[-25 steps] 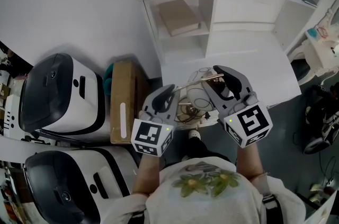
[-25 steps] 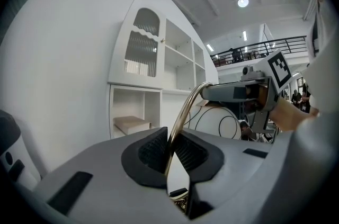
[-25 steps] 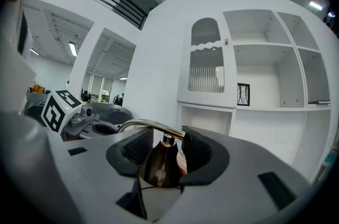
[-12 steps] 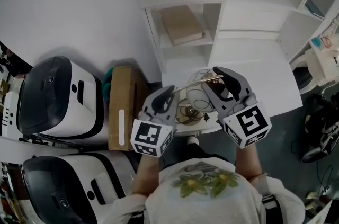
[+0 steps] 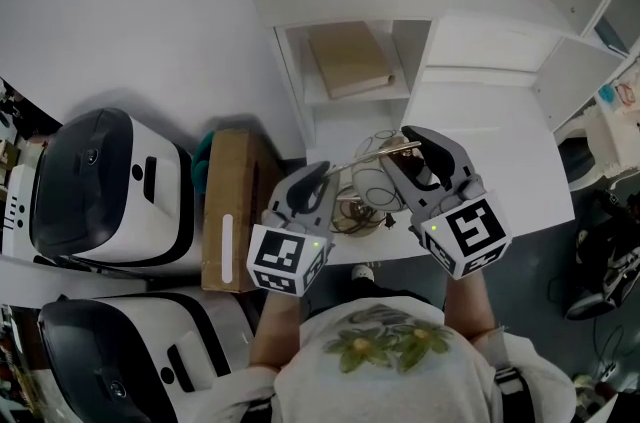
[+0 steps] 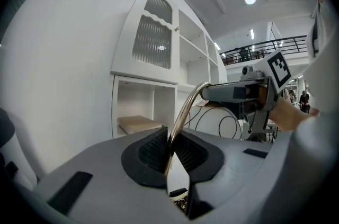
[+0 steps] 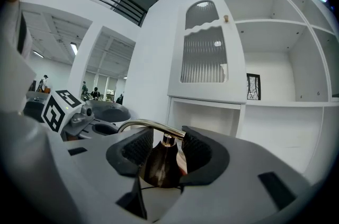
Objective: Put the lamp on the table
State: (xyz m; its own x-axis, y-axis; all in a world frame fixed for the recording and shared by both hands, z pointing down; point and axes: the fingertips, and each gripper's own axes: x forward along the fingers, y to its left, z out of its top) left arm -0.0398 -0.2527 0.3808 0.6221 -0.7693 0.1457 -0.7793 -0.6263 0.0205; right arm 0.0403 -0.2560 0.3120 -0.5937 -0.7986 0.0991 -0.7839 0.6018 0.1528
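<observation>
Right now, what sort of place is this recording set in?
Likely a mock-up home inside a large hall: white shelf unit, white table, bulky white-and-black machines on the floor, and a railed upper gallery behind.
</observation>
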